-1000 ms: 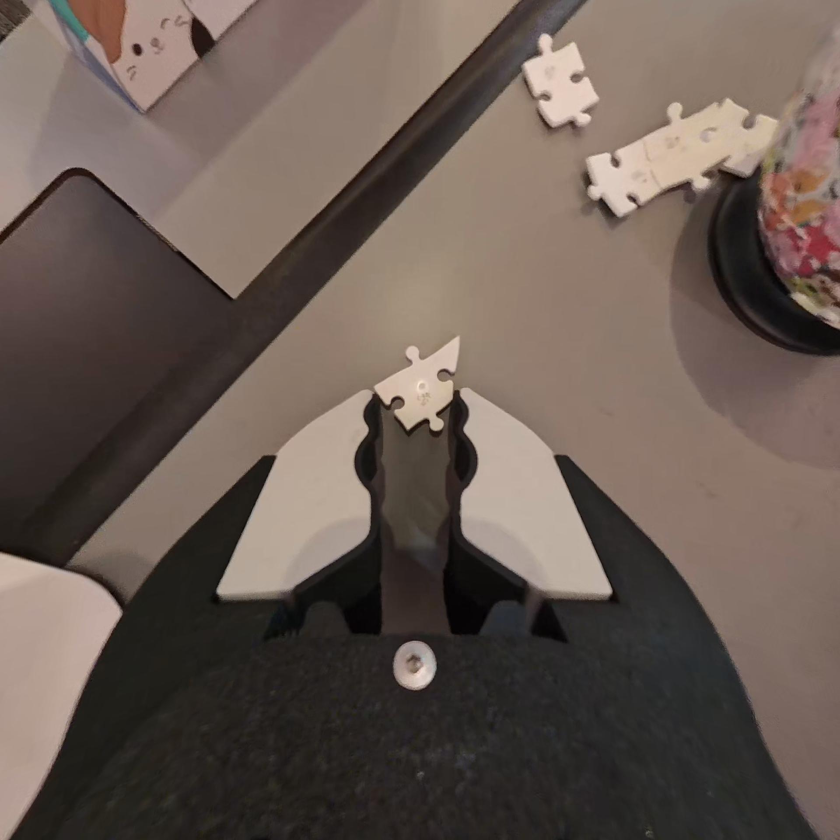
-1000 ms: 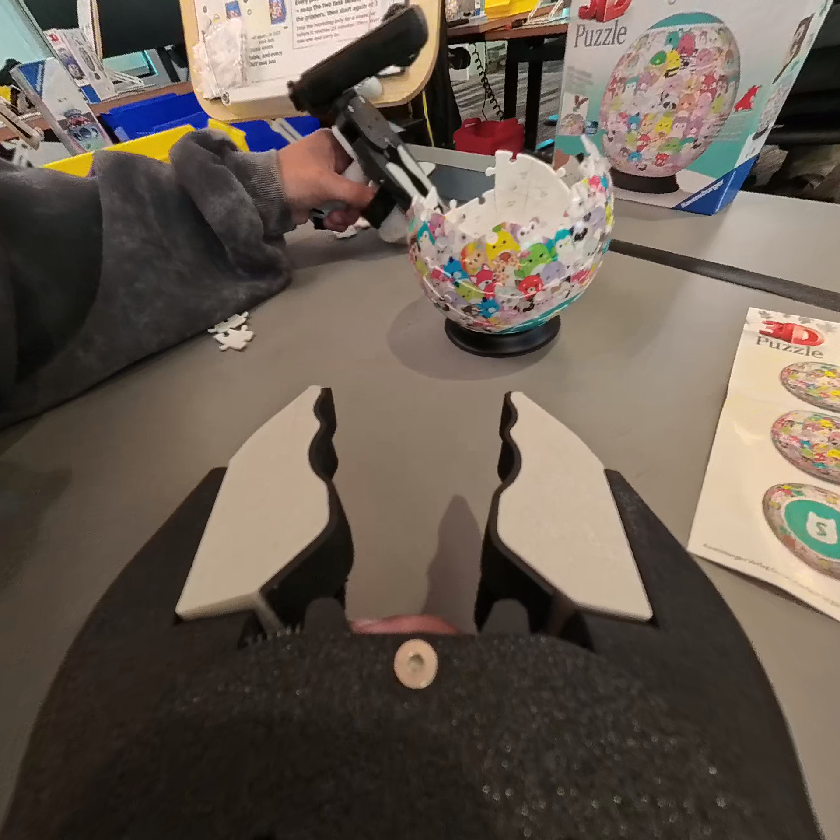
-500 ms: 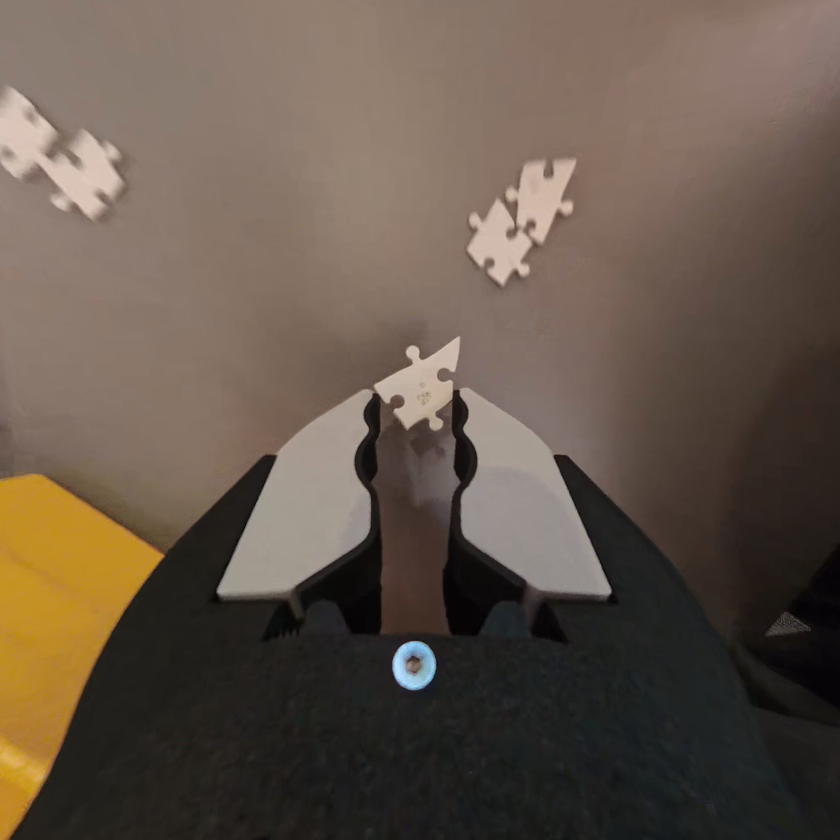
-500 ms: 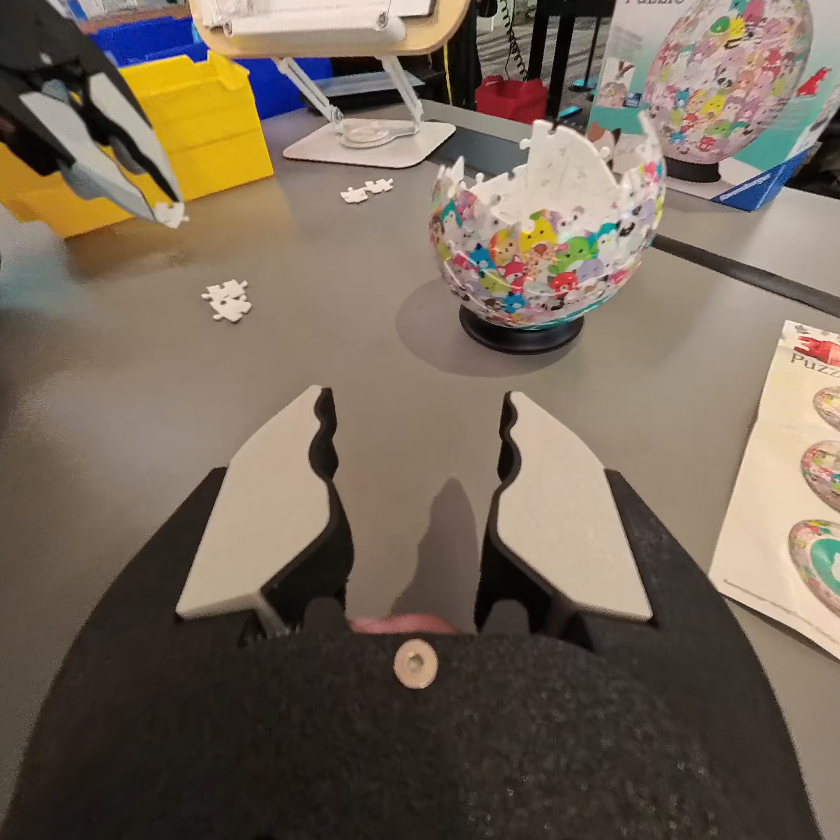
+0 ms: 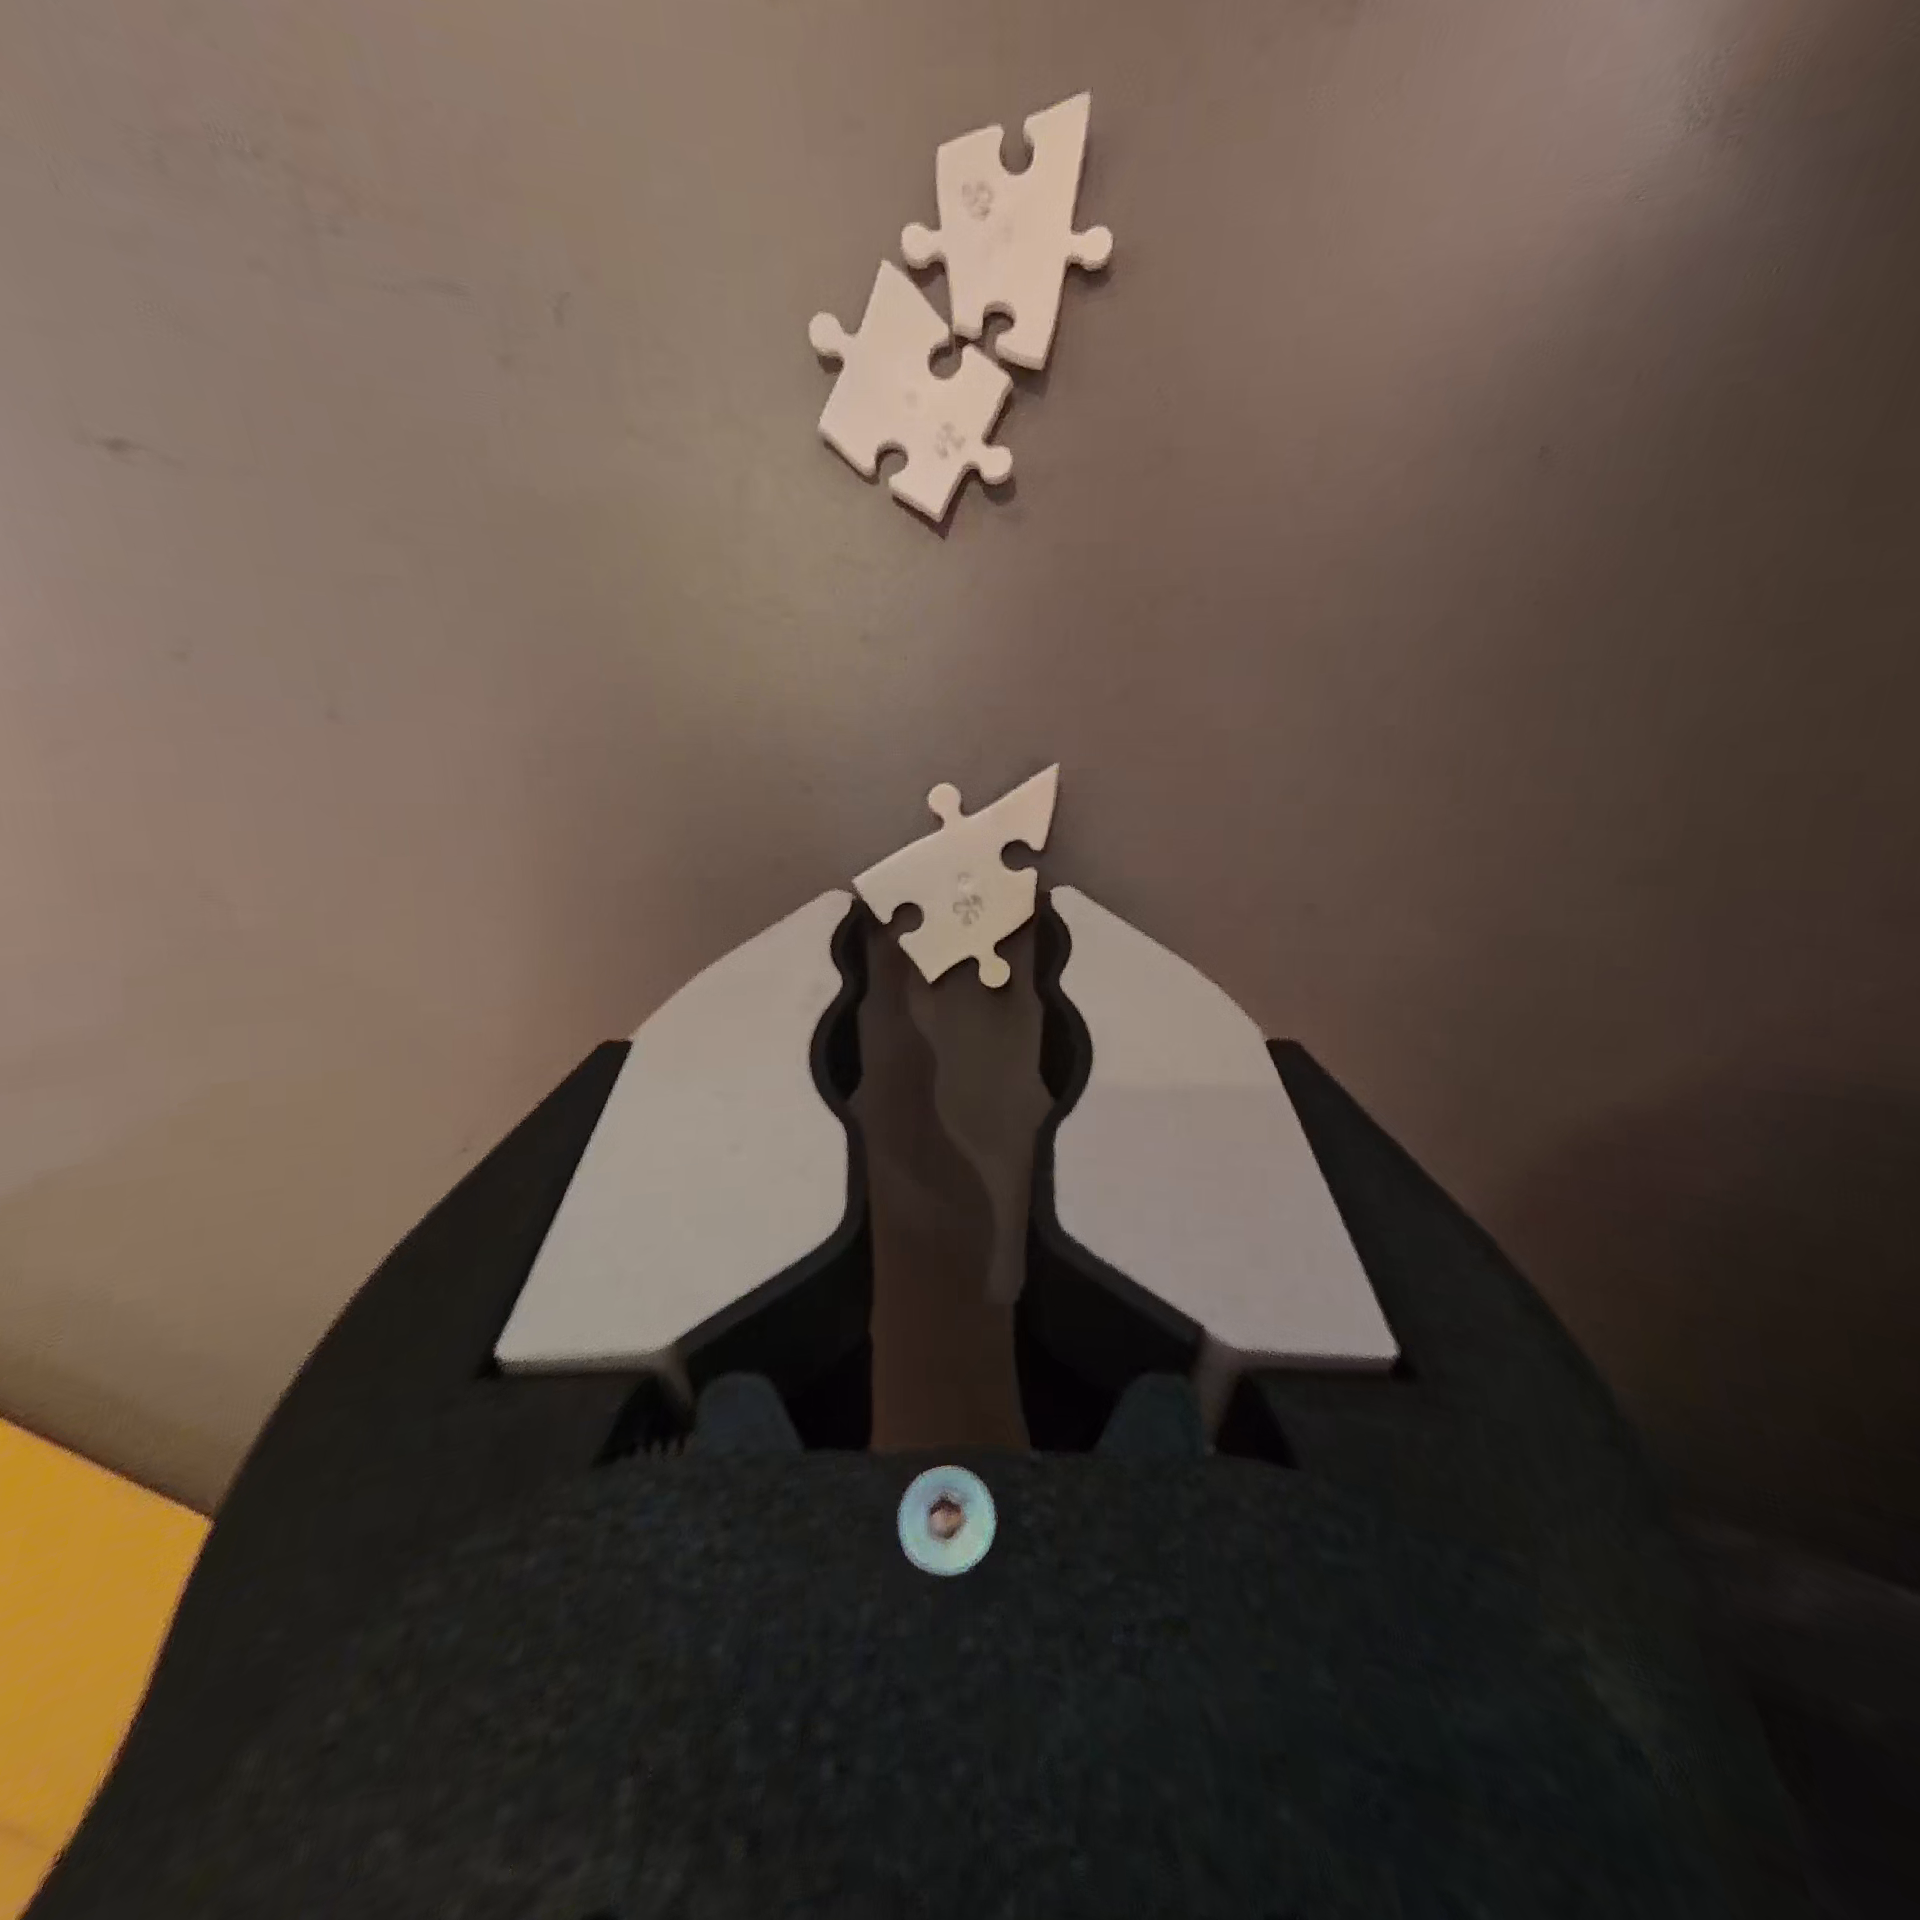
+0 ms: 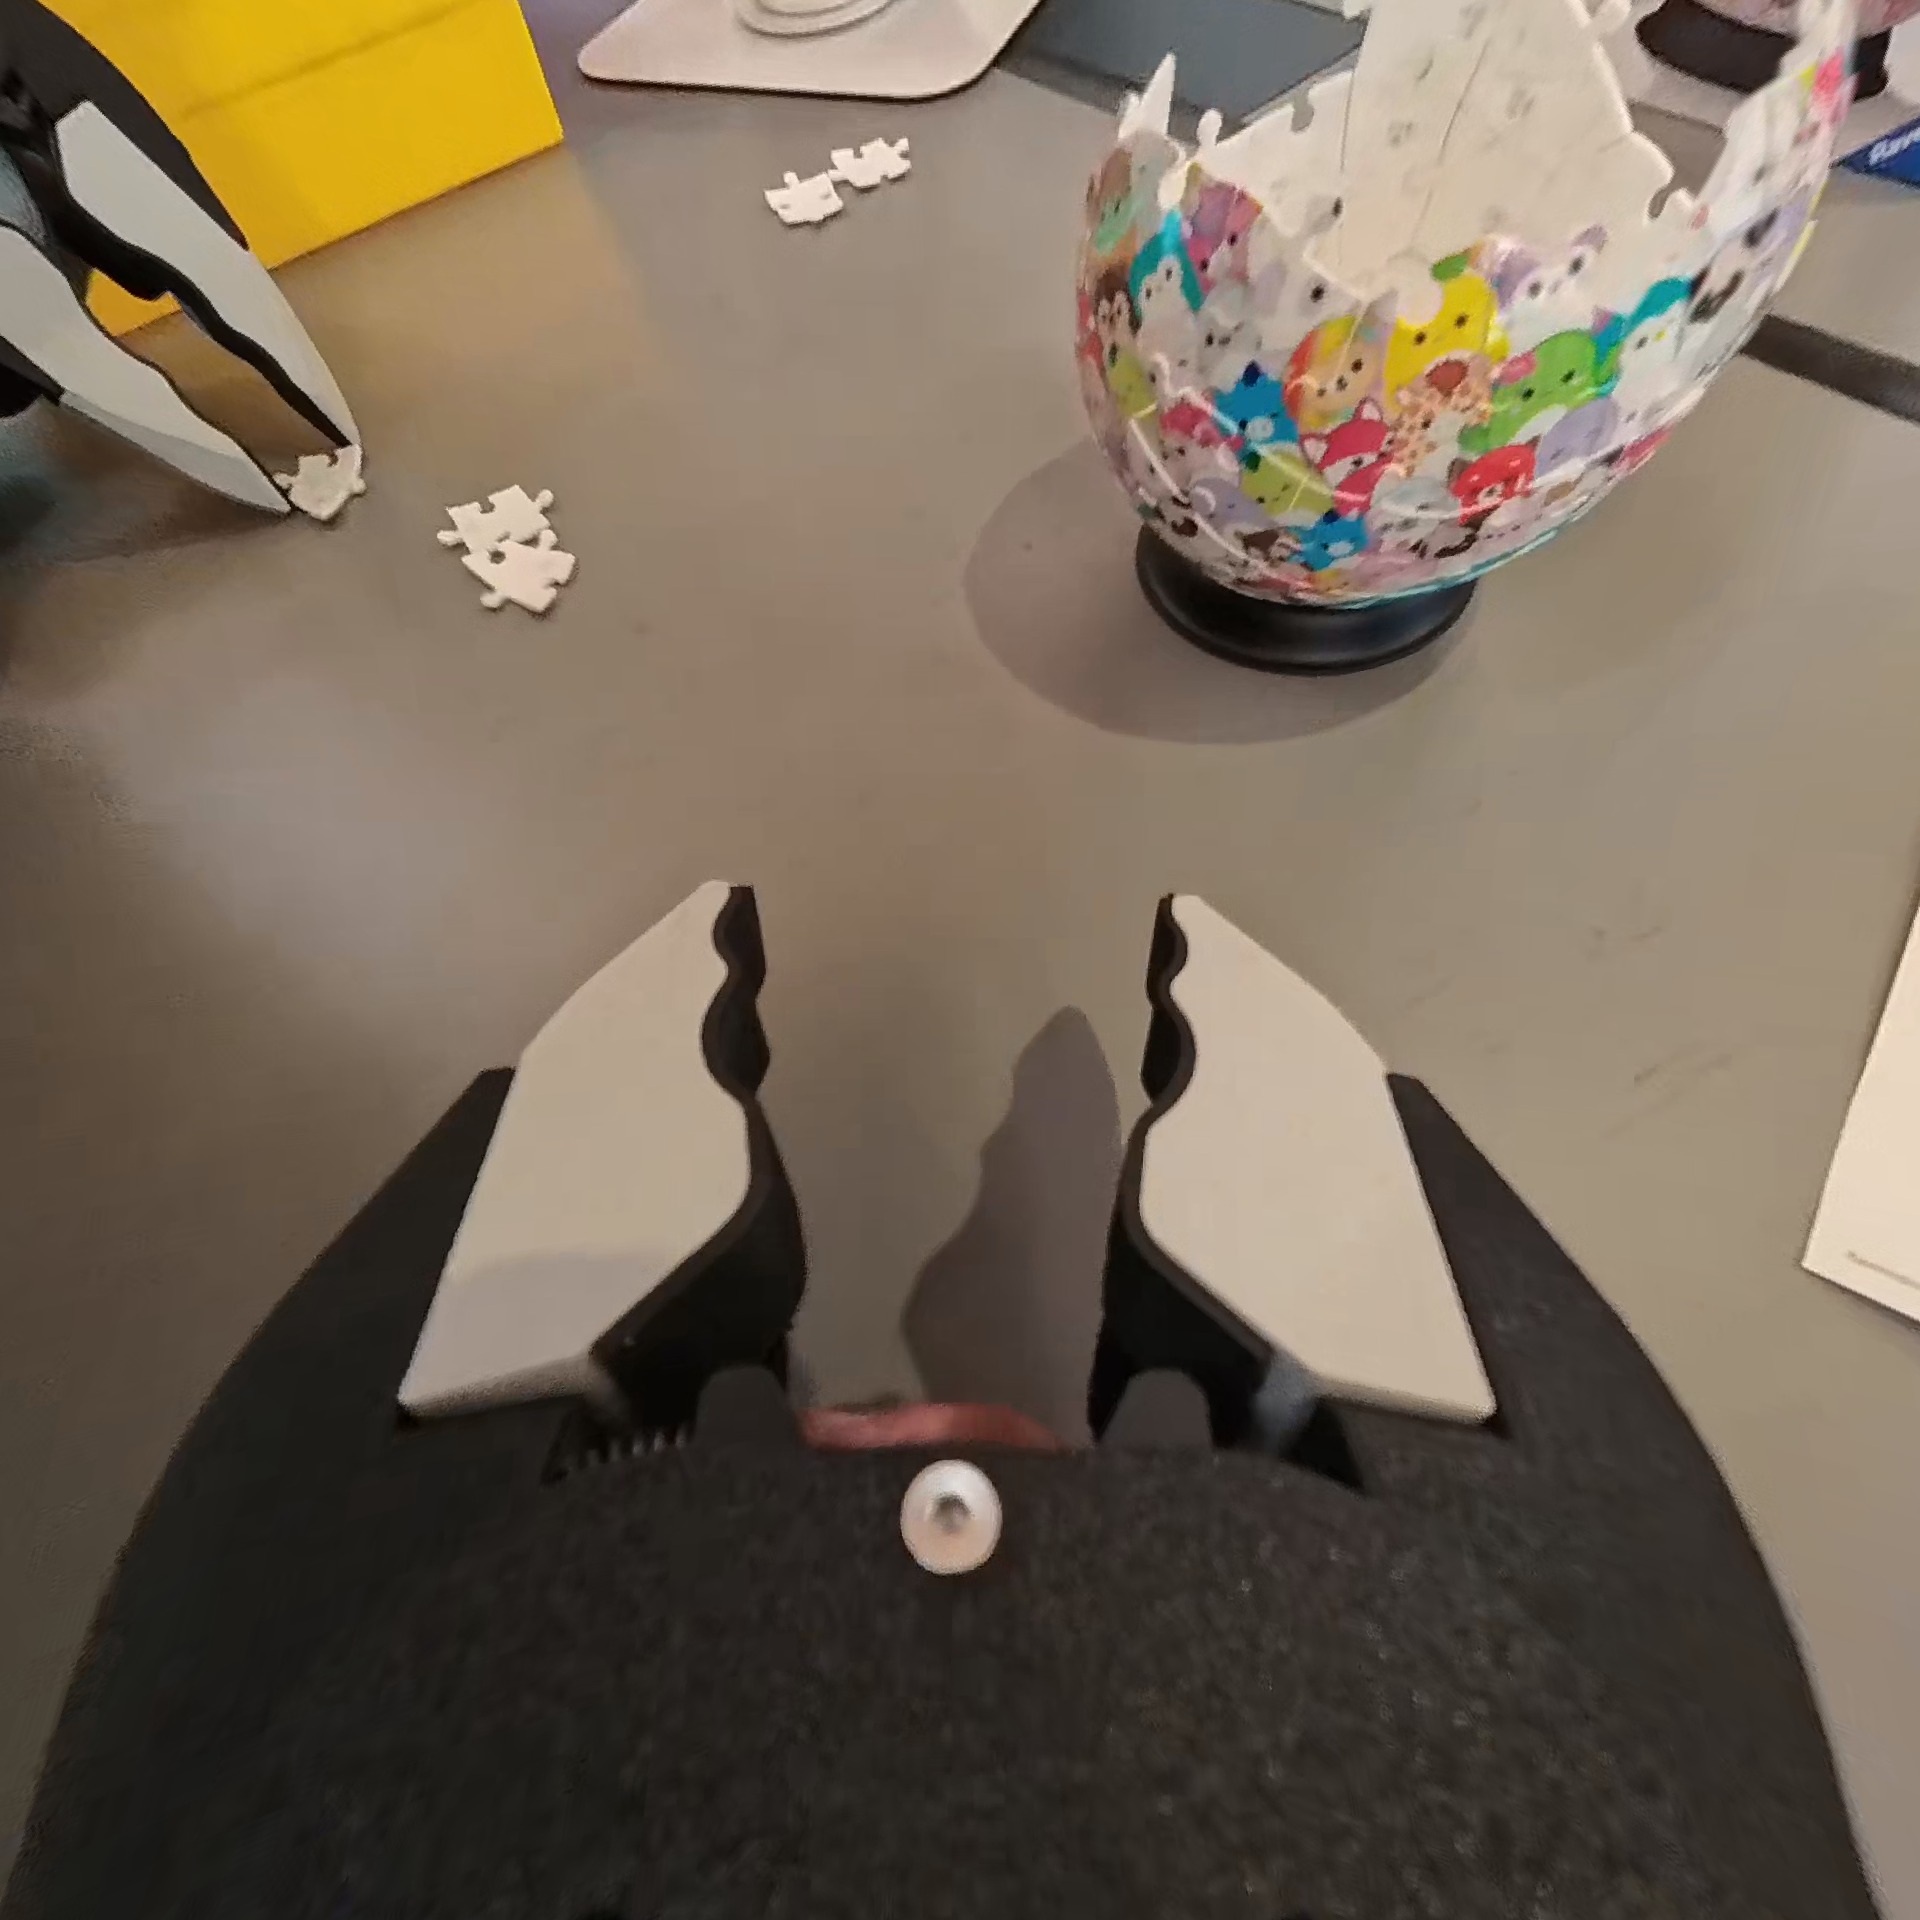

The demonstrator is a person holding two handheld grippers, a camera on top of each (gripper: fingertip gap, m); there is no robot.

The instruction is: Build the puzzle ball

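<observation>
Puzzle ball (image 6: 1455, 343) roughly half built: lower bowl closed, glossy cartoon print outside, plain white inside, jagged tabbed rim open on top. It sits on a black ring stand (image 6: 1299, 623), ahead and right of the right gripper (image 6: 956, 904), whose fingers are spread wide, empty. Left gripper (image 5: 951, 904) fingers narrow, pinching a white piece (image 5: 961, 883), pointed, thin, rigid-looking, blank side up, low over the grey matte bench (image 5: 416, 520). Two loose pieces (image 5: 961, 312) lie touching just ahead of its fingertips. Upper half left to fit.
</observation>
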